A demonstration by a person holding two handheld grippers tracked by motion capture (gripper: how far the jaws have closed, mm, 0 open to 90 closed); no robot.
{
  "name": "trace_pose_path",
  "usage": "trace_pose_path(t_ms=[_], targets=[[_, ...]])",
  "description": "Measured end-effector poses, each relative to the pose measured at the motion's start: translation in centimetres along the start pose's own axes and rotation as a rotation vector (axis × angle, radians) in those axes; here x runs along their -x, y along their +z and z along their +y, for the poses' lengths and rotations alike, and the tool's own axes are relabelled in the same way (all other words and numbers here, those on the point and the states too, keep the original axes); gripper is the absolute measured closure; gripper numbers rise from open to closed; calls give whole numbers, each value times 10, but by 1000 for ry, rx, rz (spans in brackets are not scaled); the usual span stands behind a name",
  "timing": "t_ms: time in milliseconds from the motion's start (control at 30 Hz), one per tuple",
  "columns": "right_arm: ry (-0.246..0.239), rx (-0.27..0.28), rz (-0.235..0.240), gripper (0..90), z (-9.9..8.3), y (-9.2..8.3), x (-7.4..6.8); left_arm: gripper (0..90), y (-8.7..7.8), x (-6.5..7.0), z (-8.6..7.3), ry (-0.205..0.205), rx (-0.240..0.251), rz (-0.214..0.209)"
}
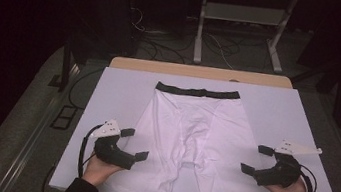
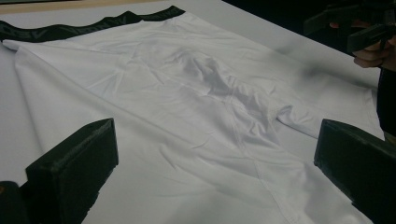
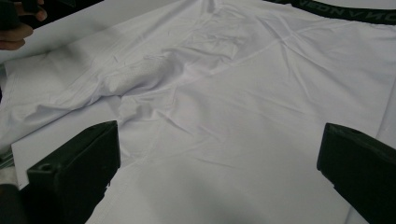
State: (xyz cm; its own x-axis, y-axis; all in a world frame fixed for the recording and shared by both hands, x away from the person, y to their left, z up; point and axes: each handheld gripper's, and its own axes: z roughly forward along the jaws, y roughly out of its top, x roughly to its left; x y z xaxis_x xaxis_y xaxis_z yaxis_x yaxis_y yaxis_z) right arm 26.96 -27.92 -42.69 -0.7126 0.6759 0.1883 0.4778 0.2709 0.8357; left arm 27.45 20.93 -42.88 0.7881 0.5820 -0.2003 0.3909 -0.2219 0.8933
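Shorts [image 1: 192, 134], white with a black waistband [image 1: 197, 91], lie flat in the middle of the white counter [image 1: 124, 84], waistband at the far side. Left tool [image 1: 134, 144] rests just beside the left leg, jaws wide, holding nothing. Right tool [image 1: 256, 159] is beside the right leg, also wide and empty.

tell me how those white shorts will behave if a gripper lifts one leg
Likely floppy: the white shorts lie flat with soft wrinkles, so the lifted part would probably drape and fold. Probably light and thin. The black waistband looks thicker and may hang stiffer.
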Motion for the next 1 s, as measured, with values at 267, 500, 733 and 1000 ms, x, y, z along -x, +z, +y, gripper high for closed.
trace_pose_path(t_ms=[267,500,733,1000], targets=[[2,1,0,0,0,0,-1,0,0,0,0,1,1,0],[1,6,-9,0,1,-2,-2,0,0,1,0,0,5,-1],[-1,6,-16,0,1,-3,-3,0,0,2,0,2,-2,1],[-3,2,-37,0,7,-5,-4,0,-1,3,-2,-7,0,8]])
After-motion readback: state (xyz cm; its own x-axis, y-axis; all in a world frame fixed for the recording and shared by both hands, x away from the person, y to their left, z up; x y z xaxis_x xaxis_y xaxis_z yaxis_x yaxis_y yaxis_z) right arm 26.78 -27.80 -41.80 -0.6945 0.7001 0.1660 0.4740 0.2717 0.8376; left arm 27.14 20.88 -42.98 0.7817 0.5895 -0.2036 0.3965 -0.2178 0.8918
